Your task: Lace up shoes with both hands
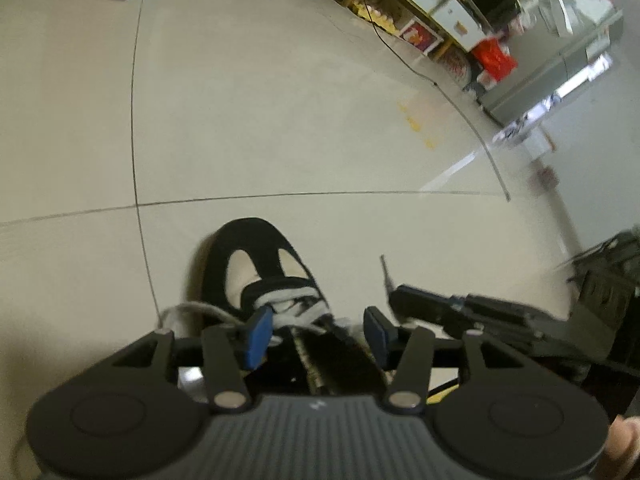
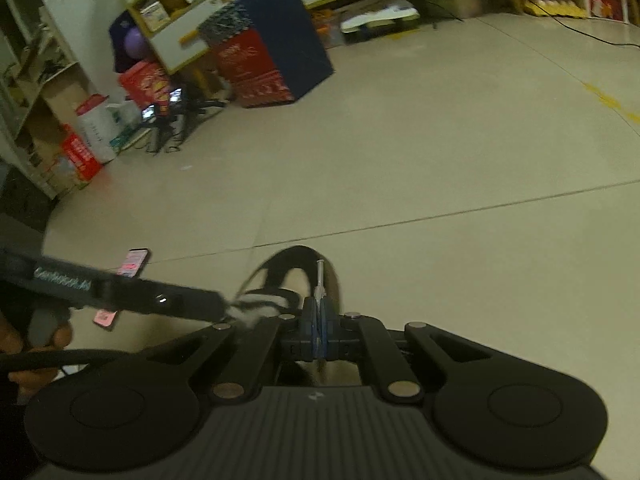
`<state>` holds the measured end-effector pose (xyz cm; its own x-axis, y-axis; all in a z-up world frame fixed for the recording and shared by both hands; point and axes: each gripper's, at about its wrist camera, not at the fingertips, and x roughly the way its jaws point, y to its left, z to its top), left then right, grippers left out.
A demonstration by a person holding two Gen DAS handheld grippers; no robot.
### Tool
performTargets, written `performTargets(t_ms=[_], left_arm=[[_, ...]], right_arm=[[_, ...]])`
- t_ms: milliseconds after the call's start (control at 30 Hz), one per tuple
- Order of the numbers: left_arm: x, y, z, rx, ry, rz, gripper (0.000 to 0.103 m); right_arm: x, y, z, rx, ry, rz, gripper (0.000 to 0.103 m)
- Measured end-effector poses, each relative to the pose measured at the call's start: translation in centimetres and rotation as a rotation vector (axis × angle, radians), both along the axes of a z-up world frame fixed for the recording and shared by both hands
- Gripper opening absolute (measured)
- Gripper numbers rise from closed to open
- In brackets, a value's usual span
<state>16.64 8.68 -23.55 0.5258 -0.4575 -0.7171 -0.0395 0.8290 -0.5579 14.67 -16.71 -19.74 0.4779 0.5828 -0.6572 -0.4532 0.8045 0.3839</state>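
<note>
While the right gripper (image 2: pixel 320 332) is clamped on the lace tip (image 2: pixel 319 280), draw the lace out steadily along its own line; avoid jerks, which could pull the tip from the pads. Left gripper (image 1: pixel 318 330) has its jaws apart, straddling the laced throat of the shoe (image 1: pixel 256 272), pads not visibly pressing; use it to steady the shoe. White lace (image 1: pixel 280 300) crosses the near eyelets. Shoe rests on the tiled floor (image 1: pixel 280 120), toe pointing far. A phone (image 2: pixel 134 262) lies to the left.
</note>
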Motion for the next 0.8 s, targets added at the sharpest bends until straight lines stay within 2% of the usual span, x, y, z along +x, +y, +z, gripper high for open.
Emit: performTargets(t_ms=[500, 800], left_arm=[[0.6, 0.2, 0.7, -0.14, -0.034, 0.014, 0.052], [0.8, 0.7, -0.1, -0.196, 0.004, 0.048, 0.052]], right_arm=[[0.7, 4.4, -0.1, 0.001, -0.01, 0.115, 0.003], [0.6, 4.8, 0.6, 0.009, -0.028, 0.146, 0.003]])
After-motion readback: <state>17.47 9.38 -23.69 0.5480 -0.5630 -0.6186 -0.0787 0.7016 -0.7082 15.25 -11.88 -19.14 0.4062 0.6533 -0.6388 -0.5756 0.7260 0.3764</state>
